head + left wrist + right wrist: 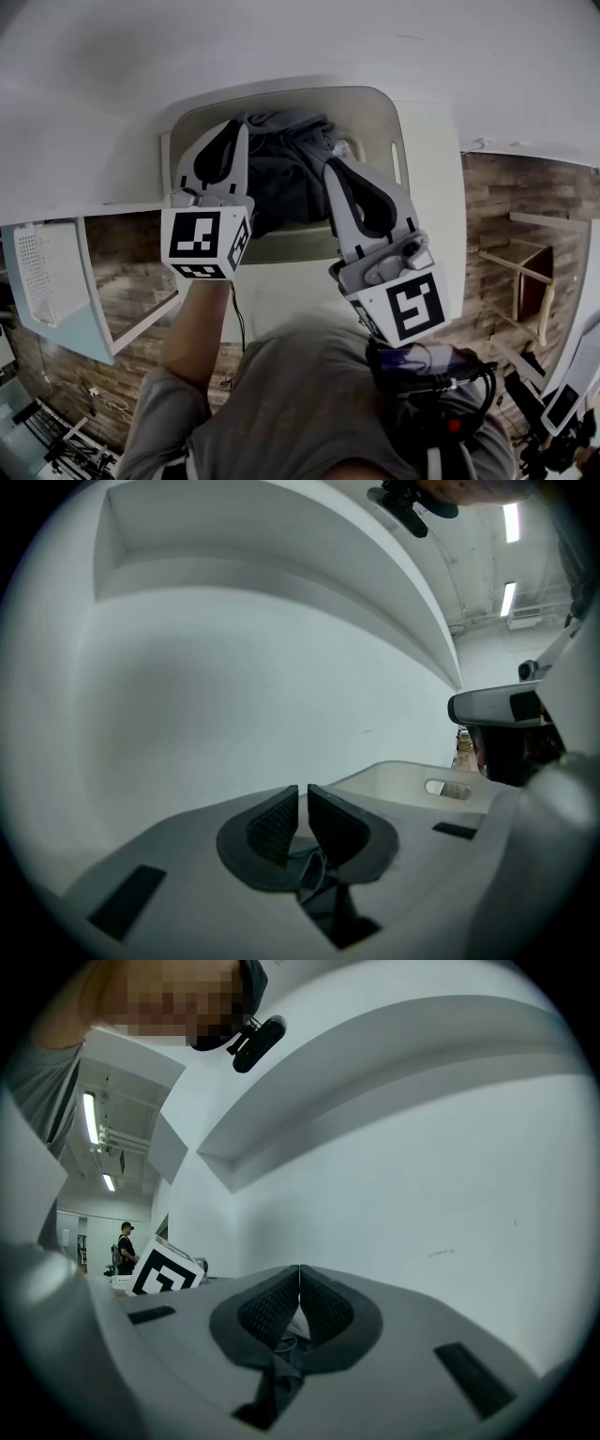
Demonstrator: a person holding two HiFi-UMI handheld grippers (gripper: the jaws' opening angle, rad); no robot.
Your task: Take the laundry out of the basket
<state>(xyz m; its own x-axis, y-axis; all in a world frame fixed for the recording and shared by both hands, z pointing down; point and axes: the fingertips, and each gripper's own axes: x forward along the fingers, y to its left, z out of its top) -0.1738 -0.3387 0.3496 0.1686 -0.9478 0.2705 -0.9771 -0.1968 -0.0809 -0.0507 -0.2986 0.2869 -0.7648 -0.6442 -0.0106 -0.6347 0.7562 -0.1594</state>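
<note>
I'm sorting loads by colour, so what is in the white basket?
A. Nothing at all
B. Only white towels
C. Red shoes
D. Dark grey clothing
D: the head view shows dark grey clothing bunched inside the white basket.

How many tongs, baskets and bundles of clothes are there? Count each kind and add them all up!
tongs: 2 (left tongs, right tongs)
basket: 1
dark clothes bundle: 1
total: 4
</note>
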